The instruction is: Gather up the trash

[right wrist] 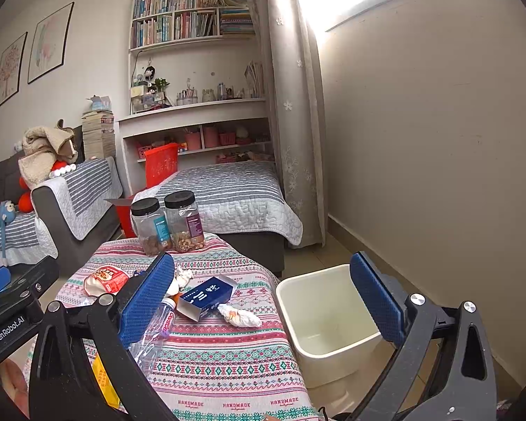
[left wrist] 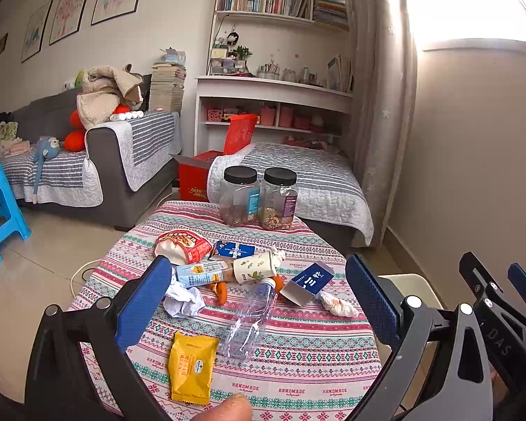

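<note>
Hovering over patterned tablecloth table (left wrist: 298, 382), left gripper (left wrist: 259, 301) and right gripper (right wrist: 263, 298) both spread wide, gripping nothing. Cream plastic bin (right wrist: 328, 315) beside table looking empty. Everything waiting: clear crushed plastic bottle (left wrist: 249, 319), yellow snack packet (left wrist: 191, 365), blue cardboard box (left wrist: 310, 282), crumpled white tissues (left wrist: 184, 300).

Trash heap (left wrist: 228, 273) on patterned cloth (bottle (left wrist: 249, 319) flat); bin (right wrist: 328, 319) seemingly empty.
</note>
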A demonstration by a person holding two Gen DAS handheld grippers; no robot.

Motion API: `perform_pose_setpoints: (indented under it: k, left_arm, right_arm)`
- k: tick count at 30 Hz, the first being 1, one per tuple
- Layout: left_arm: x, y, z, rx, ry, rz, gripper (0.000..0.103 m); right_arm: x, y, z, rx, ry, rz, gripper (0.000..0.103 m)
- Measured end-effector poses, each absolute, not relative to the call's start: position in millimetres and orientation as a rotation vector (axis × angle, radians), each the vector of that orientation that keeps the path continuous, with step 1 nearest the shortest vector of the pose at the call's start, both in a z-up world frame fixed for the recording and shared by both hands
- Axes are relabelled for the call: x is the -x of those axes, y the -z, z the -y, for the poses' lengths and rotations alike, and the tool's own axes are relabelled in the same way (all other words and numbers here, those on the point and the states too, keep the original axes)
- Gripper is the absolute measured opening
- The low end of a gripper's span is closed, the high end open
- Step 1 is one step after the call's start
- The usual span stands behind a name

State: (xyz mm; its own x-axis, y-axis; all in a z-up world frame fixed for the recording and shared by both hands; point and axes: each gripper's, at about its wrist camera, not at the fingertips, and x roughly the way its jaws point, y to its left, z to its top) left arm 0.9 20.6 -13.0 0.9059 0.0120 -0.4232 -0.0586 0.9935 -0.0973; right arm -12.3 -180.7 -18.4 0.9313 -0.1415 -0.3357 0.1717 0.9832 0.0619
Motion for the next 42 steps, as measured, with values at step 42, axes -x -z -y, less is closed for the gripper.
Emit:
perform_pose_setpoints:
  k: [42]
  left_arm:
    - [-86.8, 208.9, -125.7, 0.259, -0.036, -1.3, 0.096]
  right_arm:
    - [-122.6, 120.0, 155.8, -0.138, -0.103, -0.997, 0.096]
